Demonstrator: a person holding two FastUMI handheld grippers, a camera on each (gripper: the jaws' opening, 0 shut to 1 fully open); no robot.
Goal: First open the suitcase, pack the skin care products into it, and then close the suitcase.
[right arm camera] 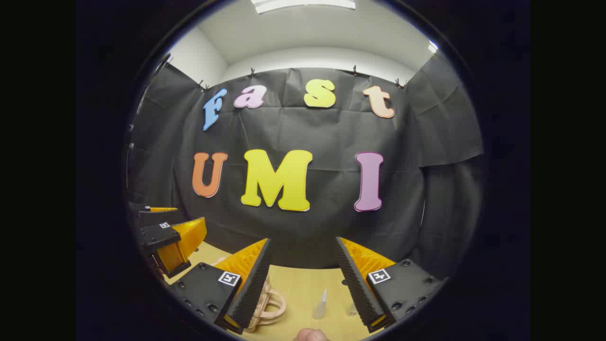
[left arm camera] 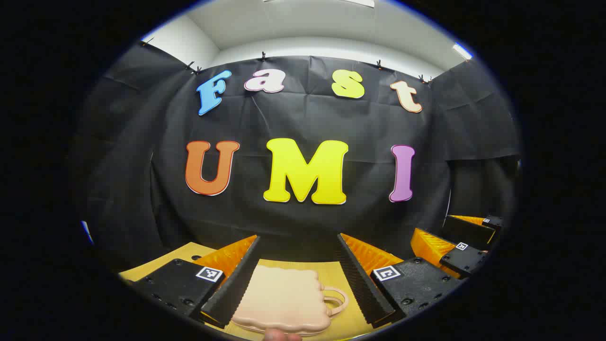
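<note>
The closed pale suitcase lies flat on the worktop near its front edge, handle toward the right, between the wide-spread fingers of the left gripper, presumably lined up for opening, while the right gripper, equally wide, frames a small clear bottle.

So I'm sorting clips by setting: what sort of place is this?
Probably a recording booth, not a home: black cloth wall clipped up under a white ceiling, and a bare light wooden table with a small closed peach plastic suitcase.
</note>
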